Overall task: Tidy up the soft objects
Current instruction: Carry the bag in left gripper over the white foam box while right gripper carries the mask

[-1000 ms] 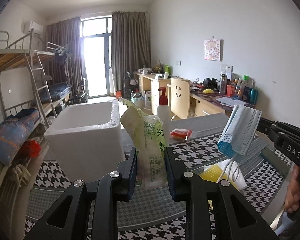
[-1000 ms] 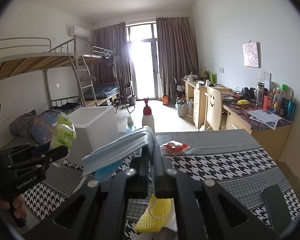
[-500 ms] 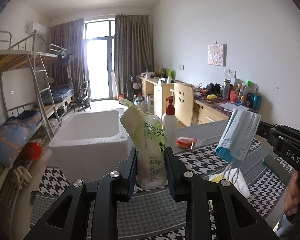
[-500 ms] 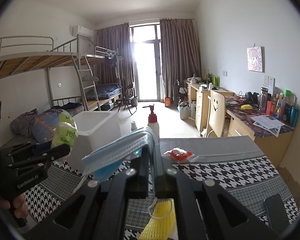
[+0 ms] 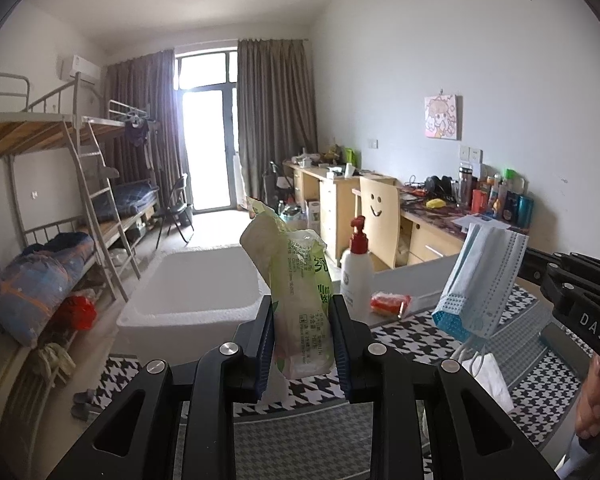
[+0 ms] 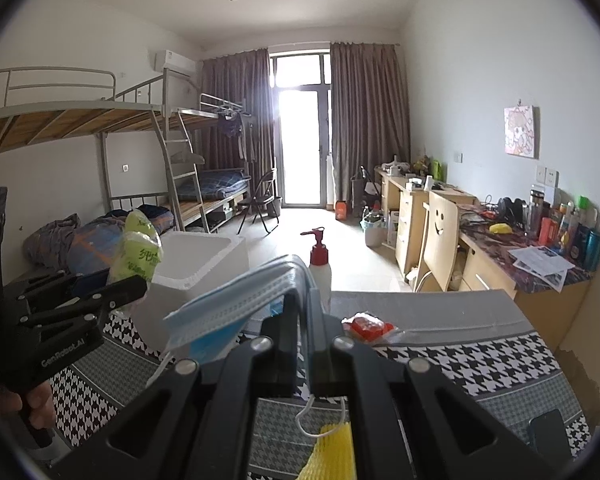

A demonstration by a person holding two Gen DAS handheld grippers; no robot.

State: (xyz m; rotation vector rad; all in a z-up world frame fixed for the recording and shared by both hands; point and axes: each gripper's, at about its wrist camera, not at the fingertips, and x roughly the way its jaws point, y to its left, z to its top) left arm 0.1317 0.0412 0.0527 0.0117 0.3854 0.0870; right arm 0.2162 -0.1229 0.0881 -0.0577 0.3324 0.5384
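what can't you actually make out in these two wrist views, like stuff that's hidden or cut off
- White foam box: its floor is hidden by its own walls in both views.
- Yellow mesh sponge: cut off by the bottom edge, partly behind the right gripper, right wrist view.
- Green-printed plastic packet: print too small to read, left wrist view.
- Dark flat phone-like slab: cut by the lens rim.

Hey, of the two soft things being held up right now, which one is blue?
The stack of face masks, pinched in the right claw, is blue. The other one, clamped in the left claw, is a green-and-white plastic packet.
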